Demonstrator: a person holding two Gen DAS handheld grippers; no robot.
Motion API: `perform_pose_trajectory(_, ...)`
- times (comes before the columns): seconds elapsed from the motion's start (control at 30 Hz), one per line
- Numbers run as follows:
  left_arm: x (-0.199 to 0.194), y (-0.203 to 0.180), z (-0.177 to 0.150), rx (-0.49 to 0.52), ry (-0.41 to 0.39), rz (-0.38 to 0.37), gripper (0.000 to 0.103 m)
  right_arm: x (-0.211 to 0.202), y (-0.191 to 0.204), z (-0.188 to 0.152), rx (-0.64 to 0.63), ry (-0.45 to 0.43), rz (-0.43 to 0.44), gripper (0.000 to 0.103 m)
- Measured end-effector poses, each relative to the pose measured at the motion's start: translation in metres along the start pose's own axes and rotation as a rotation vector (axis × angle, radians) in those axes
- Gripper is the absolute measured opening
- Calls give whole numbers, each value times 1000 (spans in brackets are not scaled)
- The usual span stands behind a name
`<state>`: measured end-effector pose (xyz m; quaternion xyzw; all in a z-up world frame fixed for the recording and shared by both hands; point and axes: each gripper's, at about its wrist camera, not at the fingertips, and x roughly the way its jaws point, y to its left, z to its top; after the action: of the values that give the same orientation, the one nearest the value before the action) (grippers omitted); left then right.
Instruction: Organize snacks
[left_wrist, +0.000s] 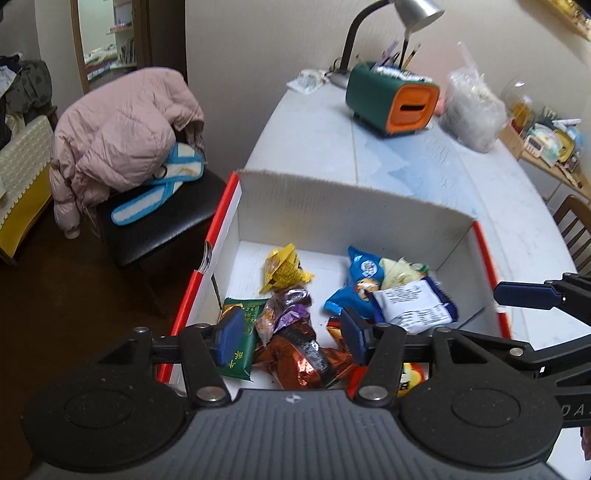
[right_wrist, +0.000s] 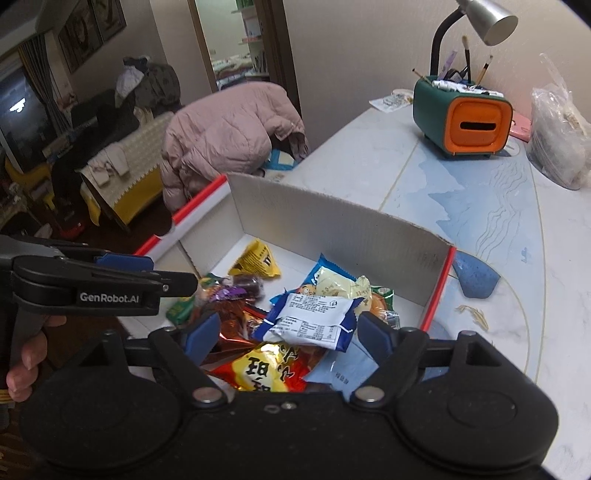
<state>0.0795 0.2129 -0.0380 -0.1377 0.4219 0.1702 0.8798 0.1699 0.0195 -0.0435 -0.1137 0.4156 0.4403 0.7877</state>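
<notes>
Left wrist view: the left gripper (left_wrist: 291, 334) is held over a red-edged cardboard box (left_wrist: 332, 206), jaws apart with nothing clamped – a copper foil packet (left_wrist: 295, 358) lies below the gap. The right gripper (right_wrist: 286, 332) is likewise spread wide and empty above a white-and-blue packet (right_wrist: 314, 317). Snack packets (yellow, green, purple among them) are piled inside the box on the table (left_wrist: 424, 166). Farther back, a green-and-orange holder (left_wrist: 393, 99) and a lamp (left_wrist: 417, 11) are seen.
</notes>
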Motion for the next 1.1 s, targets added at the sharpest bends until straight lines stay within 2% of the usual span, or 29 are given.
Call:
perform_pose_trajectory(0.2,-26,-5,-5,9,-58,-23,67,-29,0,-5,18,-79,28,92)
perform_pose_trajectory(0.33,-41,-10,-9,17,-95,-39,73,-47,4,-10,5,-141,42,94)
perform_pose_trajectory(0.4,-48,-12,-11,17,-109,-56,77,-56,5,-14,1,-173,42,101)
perform_pose_trajectory(0.53,-60,-16,-15,17,-135,-78,83,-72,5,-20,3,-228,51,103)
perform_pose_trajectory(0.8,-83,-26,-26,21,-170,-103,90,-95,3,-34,33,-298,19,103)
perform_pose_trajectory(1.1,-101,-30,-35,24,-202,-108,90,-109,13,-54,88,-340,-25,103)
